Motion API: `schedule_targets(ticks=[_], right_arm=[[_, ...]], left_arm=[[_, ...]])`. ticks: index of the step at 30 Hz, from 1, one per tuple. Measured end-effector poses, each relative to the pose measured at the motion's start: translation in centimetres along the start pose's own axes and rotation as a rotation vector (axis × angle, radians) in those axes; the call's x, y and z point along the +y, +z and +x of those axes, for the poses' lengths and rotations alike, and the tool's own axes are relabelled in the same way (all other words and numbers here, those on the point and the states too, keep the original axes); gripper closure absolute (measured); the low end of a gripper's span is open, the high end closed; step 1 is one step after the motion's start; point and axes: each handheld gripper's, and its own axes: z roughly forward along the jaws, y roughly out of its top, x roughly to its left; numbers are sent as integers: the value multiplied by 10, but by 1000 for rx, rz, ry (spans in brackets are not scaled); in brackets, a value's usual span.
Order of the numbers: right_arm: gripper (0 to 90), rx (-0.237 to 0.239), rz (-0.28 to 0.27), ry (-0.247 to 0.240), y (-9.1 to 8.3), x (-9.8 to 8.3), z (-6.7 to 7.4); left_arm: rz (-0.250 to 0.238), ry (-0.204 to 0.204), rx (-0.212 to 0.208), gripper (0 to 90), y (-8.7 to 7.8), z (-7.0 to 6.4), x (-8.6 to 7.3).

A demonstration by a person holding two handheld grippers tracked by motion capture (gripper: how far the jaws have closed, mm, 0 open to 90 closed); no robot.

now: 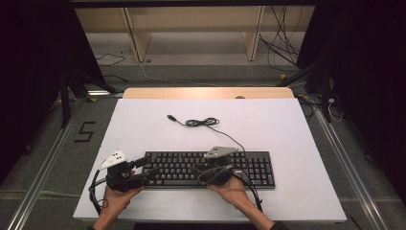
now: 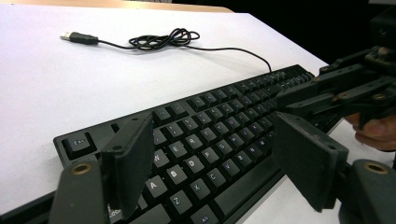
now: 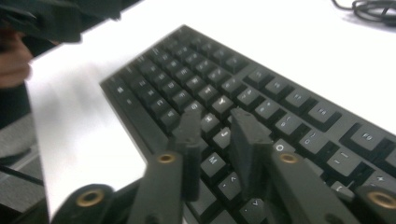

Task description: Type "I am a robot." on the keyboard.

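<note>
- Black keyboard (image 1: 209, 168) sits along the near edge of the white table (image 1: 143, 129), its cable (image 1: 203, 122) curled up farther back with the USB plug (image 2: 79, 37) lying loose, not plugged into anything.
- Left gripper (image 1: 143, 165) hangs over the keyboard's left end. In the left gripper view its jaws stand wide apart with nothing between them, just the Esc/A/Z corner of keys underneath.
- Right gripper (image 1: 203, 168) is over the middle of the board. In the right gripper view (image 3: 217, 140) the jaws are only partly apart, tips low over the letter keys around M, nothing pinched. Can't tell for sure if a tip is actually touching a key, that view is a bit blurry.
- Looks to me like the job in hand is poking keys with the right tips while the left waits nearby.
- Tips for doing it well, imo: come straight down on one key's centre so the neighbour doesn't get clipped, since a half-open jaw can straddle two keys.
- Narrowing the jaws first would make one clean contact point.
- Press lightly. The board isn't pinned, so a slanted push could slide it toward the table edge. Resting the left gripper on the frame would steady it.
</note>
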Motion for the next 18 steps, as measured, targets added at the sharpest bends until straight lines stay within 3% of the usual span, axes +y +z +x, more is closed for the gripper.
schedule_targets(ticks=[6, 18], right_arm=[[499, 16, -47, 16, -14, 0, -1], [347, 48, -77, 8, -20, 0, 6]], left_arm=[[-6, -3, 0, 290, 0, 0, 0], [-12, -8, 4, 284, -1, 2, 0]])
